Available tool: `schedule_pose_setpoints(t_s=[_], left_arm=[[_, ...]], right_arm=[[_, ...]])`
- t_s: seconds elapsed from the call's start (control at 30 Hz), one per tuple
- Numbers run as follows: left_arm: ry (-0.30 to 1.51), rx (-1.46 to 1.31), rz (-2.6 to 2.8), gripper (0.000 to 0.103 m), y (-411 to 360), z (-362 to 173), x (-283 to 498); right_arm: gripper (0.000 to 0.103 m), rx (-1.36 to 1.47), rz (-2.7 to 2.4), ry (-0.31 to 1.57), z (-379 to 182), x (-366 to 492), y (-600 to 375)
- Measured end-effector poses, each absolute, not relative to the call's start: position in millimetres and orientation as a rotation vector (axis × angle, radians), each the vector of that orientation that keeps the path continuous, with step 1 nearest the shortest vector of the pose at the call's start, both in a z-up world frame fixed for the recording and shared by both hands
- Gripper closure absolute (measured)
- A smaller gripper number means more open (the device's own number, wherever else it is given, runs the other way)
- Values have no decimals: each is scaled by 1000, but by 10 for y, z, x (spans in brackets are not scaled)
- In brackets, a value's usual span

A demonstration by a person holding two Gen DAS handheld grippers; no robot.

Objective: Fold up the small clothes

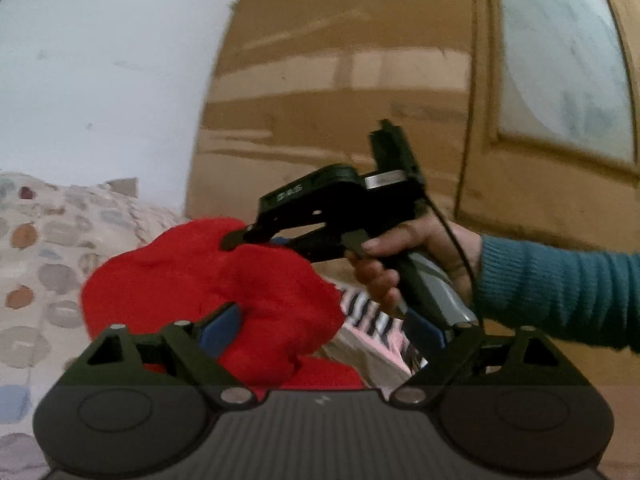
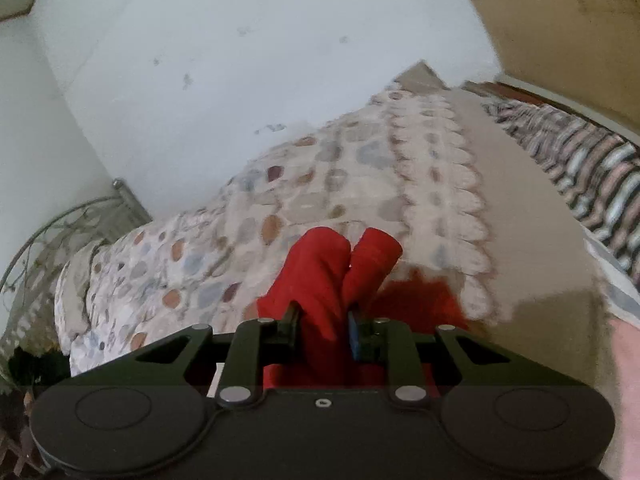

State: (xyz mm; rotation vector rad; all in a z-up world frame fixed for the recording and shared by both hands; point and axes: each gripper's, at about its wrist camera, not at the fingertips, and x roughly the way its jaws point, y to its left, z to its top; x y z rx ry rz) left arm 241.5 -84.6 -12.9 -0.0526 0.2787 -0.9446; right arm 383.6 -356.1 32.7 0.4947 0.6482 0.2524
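Note:
A small red garment (image 1: 200, 280) hangs bunched above the bed. In the left wrist view my right gripper (image 1: 236, 238) comes in from the right, held by a hand (image 1: 400, 248) in a teal sleeve, and pinches the garment's upper edge. The right wrist view shows the same grip: my right gripper (image 2: 324, 312) is shut on the red garment (image 2: 320, 264), with folds sticking up past its fingers. My left gripper (image 1: 324, 320) stands open and wide just under the cloth. Its left finger (image 1: 220, 328) lies against the red fabric, its right finger (image 1: 428, 336) apart from it.
A bedspread (image 2: 280, 184) with a pebble pattern covers the bed below. A striped cloth (image 2: 592, 168) lies at the right side of the bed. A brown wooden wardrobe (image 1: 340, 80) stands behind, beside a white wall. A metal bed frame (image 2: 60, 224) is at the far left.

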Motion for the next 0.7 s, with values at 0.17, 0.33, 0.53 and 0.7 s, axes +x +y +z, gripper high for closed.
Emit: schedule_pose_setpoints(t_s=[0.17, 0.33, 0.53, 0.7], left_arm=[[317, 14, -997, 14, -1038, -291, 2350], [288, -5, -1002, 13, -1001, -327, 2262], [234, -261, -990, 5, -525, -165, 2364], [222, -459, -846, 1, -52, -124, 2554]], right_arm=[[78, 586, 197, 722, -248, 3865, -3852], [70, 643, 218, 689, -481, 3850, -3915], [69, 552, 209, 664, -438, 3787, -3876], [65, 535, 182, 651, -431, 3755, -3854]])
